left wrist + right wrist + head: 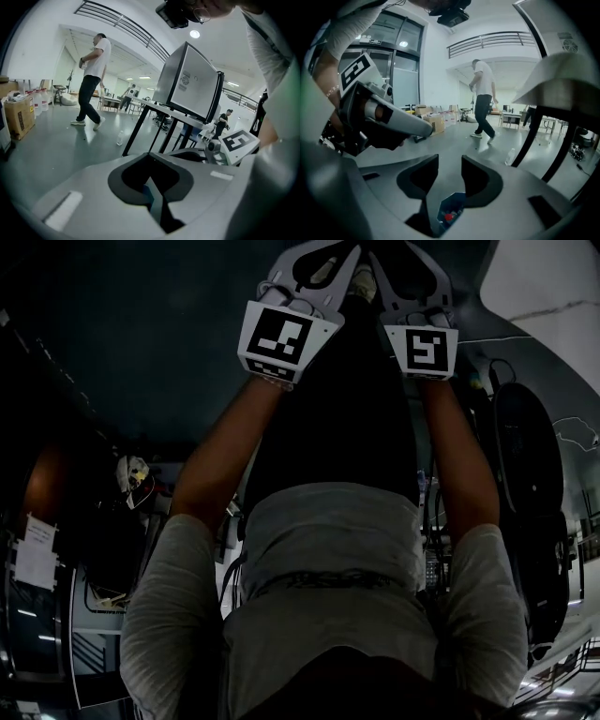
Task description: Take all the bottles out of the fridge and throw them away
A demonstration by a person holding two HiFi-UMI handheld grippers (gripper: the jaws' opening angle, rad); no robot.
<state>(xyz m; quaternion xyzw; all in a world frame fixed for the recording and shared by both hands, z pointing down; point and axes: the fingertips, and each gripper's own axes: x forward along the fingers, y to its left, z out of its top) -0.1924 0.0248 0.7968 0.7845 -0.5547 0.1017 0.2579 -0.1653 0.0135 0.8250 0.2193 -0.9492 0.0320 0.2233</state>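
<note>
My left gripper point(152, 190) is shut with nothing between its jaws. It points across the room at a grey fridge point(190, 82) standing on a black-legged table point(161, 110). My right gripper point(450, 176) is open and empty. Through its gap, far below, I see a blue bin point(451, 211) holding bottles, one with a red cap. A clear bottle point(120, 137) stands on the floor near the table legs, and the right gripper view also shows this bottle point(510, 157). In the head view both grippers are held out side by side, left gripper point(314, 263) and right gripper point(408, 263).
A person point(91, 79) walks across the open grey floor beyond the table. Cardboard boxes point(433, 123) are stacked by the far wall, and another box point(18, 117) sits at the left. A pale fridge part point(562, 79) overhangs at the upper right.
</note>
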